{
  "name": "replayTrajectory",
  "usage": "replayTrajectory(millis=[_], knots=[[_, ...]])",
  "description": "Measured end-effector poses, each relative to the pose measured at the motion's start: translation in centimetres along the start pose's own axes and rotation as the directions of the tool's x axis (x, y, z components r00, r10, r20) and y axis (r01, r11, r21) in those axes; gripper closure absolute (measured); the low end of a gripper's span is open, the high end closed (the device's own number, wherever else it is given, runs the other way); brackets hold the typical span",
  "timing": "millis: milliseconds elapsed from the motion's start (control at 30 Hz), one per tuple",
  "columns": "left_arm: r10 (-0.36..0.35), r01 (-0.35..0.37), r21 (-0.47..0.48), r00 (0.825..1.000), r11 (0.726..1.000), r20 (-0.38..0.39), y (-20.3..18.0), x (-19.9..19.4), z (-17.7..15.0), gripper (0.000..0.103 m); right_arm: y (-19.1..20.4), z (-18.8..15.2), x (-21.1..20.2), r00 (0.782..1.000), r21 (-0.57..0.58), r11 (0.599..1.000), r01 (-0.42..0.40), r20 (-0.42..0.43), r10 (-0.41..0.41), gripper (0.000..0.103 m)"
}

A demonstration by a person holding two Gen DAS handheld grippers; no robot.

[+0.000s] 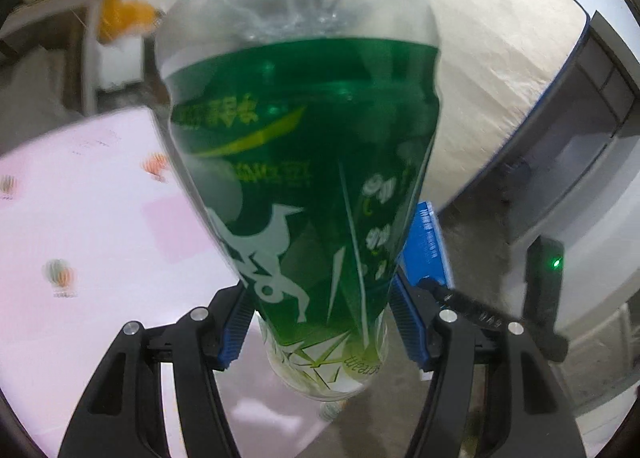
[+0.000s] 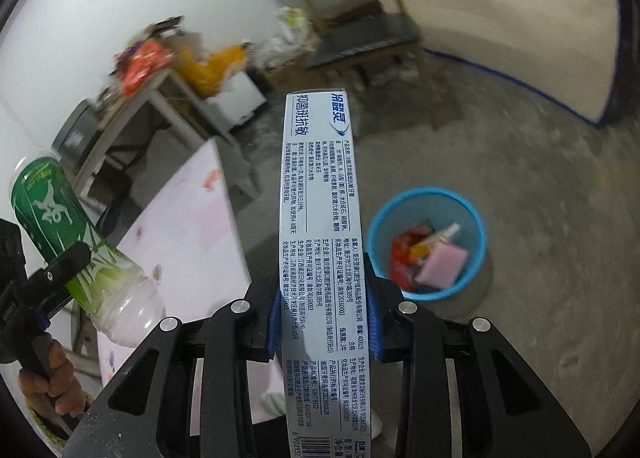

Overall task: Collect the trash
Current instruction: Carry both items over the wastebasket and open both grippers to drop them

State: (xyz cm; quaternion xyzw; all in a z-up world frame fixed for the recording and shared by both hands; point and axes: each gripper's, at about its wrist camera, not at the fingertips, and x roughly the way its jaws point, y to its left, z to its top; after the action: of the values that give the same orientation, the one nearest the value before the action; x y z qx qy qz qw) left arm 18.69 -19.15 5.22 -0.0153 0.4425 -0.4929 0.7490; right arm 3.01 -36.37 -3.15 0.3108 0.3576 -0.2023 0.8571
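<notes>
Right tongs (image 2: 324,322) clenched on box (image 2: 320,242), long axis pointing forward. Left tongs (image 1: 320,322) clenched on bottle (image 1: 304,178) near neck, base pointing away. Bin (image 2: 426,244) on floor ahead-right of right tongs, already holding packets. Advice: bring box over bin mouth before releasing, tip it end-down so length clears rim. Bottle next; grip near neck may let it swing. Pink worktop (image 2: 188,226) lay between the tongs.
</notes>
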Motion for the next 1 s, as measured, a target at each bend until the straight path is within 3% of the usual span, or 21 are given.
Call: replayTrajectory(millis=[167,300,367,433,500,567,767,1000], knots=[[-0.031,0.028,-0.028,0.993,0.999,-0.111,-1.0,7.6,1.4,0.042,-4.0,0.9,3.4,0.998,0.084,0.996,0.022,-0.057,-0.018,0.072],[-0.016,0.007,-0.053,0.985,0.999,-0.17,-1.1,13.4,3.5,0.041,-5.8,3.3,6.4,0.997,0.133,0.991,0.02,-0.079,-0.01,0.071],[-0.007,-0.007,-0.07,0.98,0.997,-0.199,-0.5,16.5,4.8,0.034,-7.0,5.1,8.3,0.998,0.156,0.987,0.027,-0.061,-0.018,0.065],[0.04,-0.068,-0.113,0.971,0.991,-0.237,0.8,19.4,5.3,0.022,-8.9,6.2,11.5,0.995,0.185,0.98,0.077,-0.081,-0.063,0.038],[0.071,-0.115,-0.156,0.962,0.981,-0.265,2.3,20.6,5.1,0.022,-10.3,6.1,14.1,0.989,0.215,0.973,0.086,-0.137,-0.057,0.038],[0.051,-0.106,-0.192,0.961,0.976,-0.273,3.2,20.7,3.6,0.022,-11.6,5.3,16.5,0.981,0.245,0.964,0.107,-0.184,-0.062,0.038],[0.076,-0.122,-0.156,0.96,0.98,-0.271,4.0,18.3,1.9,0.022,-13.5,2.5,18.8,0.967,0.267,0.954,0.138,-0.246,-0.071,0.038],[0.075,-0.092,-0.074,0.977,0.993,-0.201,1.1,14.1,1.7,0.022,-13.8,1.2,15.8,0.971,0.256,0.957,0.137,-0.228,-0.078,0.038]])
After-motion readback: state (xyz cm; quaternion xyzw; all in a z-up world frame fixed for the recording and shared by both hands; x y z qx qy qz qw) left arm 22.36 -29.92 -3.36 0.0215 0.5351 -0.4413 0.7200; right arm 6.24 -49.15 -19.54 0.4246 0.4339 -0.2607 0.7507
